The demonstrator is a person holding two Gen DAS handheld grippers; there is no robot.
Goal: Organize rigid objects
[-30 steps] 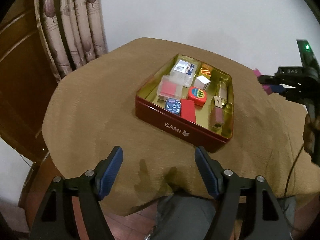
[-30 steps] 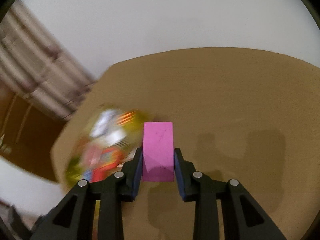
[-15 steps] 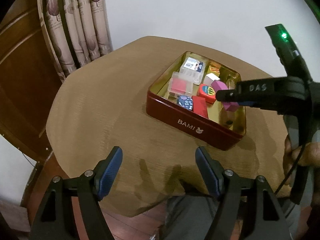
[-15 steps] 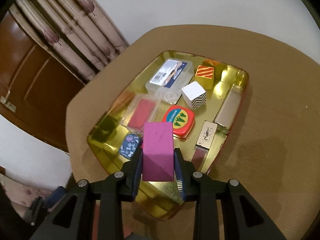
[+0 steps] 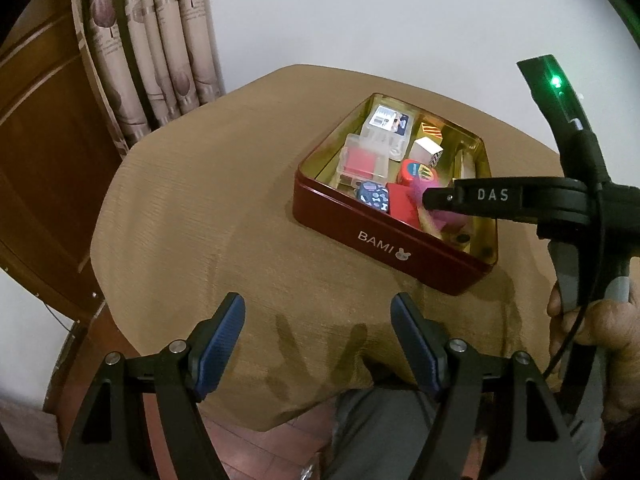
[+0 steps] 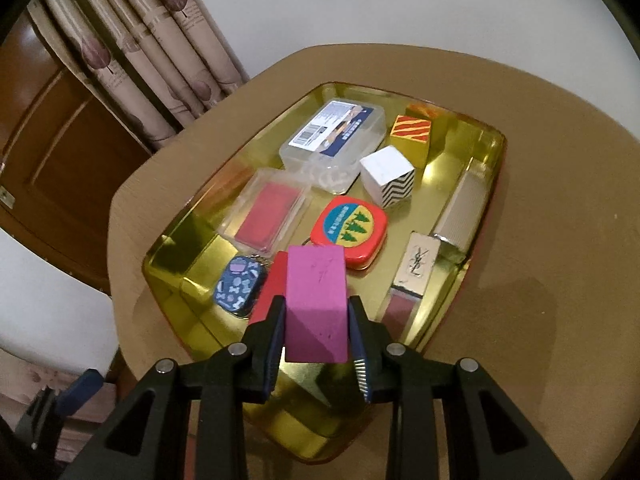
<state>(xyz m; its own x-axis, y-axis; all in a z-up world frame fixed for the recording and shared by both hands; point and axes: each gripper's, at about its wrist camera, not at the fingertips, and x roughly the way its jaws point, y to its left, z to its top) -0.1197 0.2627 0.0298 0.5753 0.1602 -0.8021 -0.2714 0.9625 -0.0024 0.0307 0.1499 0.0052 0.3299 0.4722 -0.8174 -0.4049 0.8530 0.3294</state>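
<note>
A red BAMI tin (image 5: 384, 240) with a gold inside (image 6: 452, 152) sits on the brown-clothed table. It holds several small things: a clear labelled box (image 6: 336, 132), a clear case with a red pad (image 6: 268, 216), a round red tin (image 6: 350, 228), a white cube (image 6: 388, 176), a striped yellow cube (image 6: 412, 132), a blue patterned tin (image 6: 240, 286) and a flat red block (image 6: 272, 288). My right gripper (image 6: 318, 320) is shut on a magenta block (image 6: 316, 300), low over the tin's near part. My left gripper (image 5: 318, 336) is open and empty over the table's front edge.
A lipstick tube (image 6: 412, 276) and a silver case (image 6: 464, 212) lie along the tin's right side. Curtains (image 5: 160, 40) and a wooden door (image 5: 36, 160) stand at the back left. The table edge (image 5: 280, 412) drops to my lap and the floor.
My right gripper has carried the magenta block from the table's right side over the tin and lowered it towards the near part. My left gripper has stayed open.
</note>
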